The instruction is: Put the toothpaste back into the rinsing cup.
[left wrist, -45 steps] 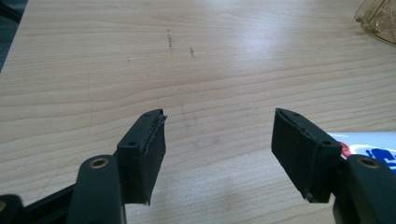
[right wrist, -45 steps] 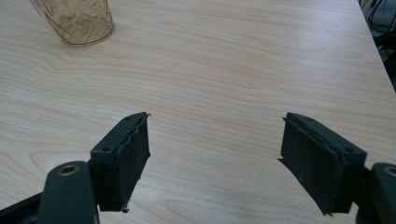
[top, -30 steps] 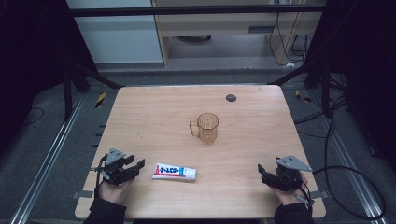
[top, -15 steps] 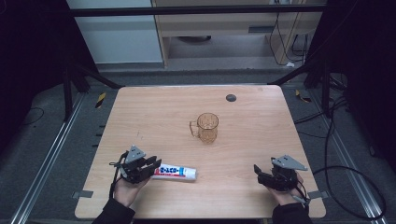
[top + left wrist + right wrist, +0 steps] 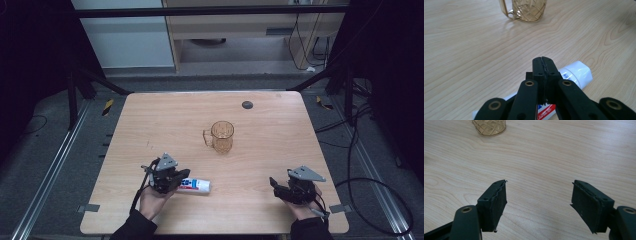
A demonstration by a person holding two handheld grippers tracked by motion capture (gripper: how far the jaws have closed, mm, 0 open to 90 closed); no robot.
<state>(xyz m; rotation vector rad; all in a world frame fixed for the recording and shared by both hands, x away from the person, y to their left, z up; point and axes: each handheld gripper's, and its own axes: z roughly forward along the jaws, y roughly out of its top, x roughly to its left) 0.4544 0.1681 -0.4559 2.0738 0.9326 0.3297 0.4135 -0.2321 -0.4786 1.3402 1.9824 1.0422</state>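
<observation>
While the person's left hand (image 5: 152, 200) holds it low over the near part of the wooden table (image 5: 150, 125), the left gripper (image 5: 172, 181) has its jaws pressed fully together, pad against pad, with nothing between them. In the left gripper view the closed tips (image 5: 543, 65) sit directly above a toothpaste tube (image 5: 576, 72) that lies flat on the wood beneath them; whether the jaws actually touch the tube cannot be told. The tube's long axis runs roughly side to side across the table in the high view, where the tube (image 5: 196, 186) extends from under the gripper toward the person's right. Its white end points right, and the red and blue print lies nearer the gripper.

Over at the near right corner, the right hand (image 5: 302, 202) holds the right gripper (image 5: 275, 184) with its jaws spread wide apart. In the right gripper view the two pads (image 5: 492, 202) stand well separated over bare wood, holding nothing.

Farther in, near the table's middle, an amber glass mug (image 5: 221, 136) with a cut diamond pattern stands upright, its handle facing the person's left. It is well apart from both grippers and from the tube. Beyond it, close to the far edge, a small dark round disc (image 5: 247, 104) lies on the tabletop.
</observation>
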